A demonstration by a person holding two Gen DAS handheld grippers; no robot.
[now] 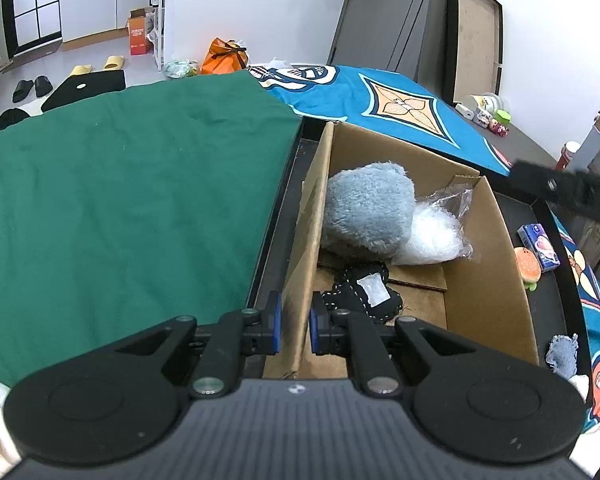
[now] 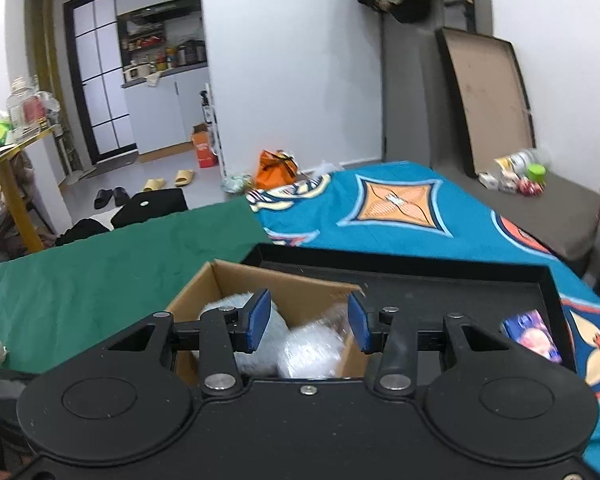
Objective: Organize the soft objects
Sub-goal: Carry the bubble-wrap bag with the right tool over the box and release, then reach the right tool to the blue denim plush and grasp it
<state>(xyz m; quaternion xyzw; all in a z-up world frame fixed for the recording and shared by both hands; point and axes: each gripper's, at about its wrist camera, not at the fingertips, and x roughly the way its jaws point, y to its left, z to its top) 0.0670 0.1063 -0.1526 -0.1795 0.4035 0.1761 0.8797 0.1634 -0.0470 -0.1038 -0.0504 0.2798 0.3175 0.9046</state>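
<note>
A cardboard box (image 1: 492,264) stands in a black tray (image 1: 556,288). It holds a grey plush (image 1: 364,212), a white fluffy item in a clear bag (image 1: 428,236) and a black stitched soft toy (image 1: 364,292). My left gripper (image 1: 295,326) is shut on the box's left wall (image 1: 304,248). My right gripper (image 2: 308,322) is open and empty above the box (image 2: 196,296), over the grey plush (image 2: 236,304) and the bagged item (image 2: 312,352). The right gripper also shows in the left wrist view as a blurred black bar (image 1: 568,192).
A plush burger (image 1: 527,268), a small blue packet (image 1: 539,247) and a denim scrap (image 1: 562,354) lie in the tray right of the box. A green cloth (image 1: 132,200) lies to the left, a blue patterned cloth (image 1: 380,96) behind.
</note>
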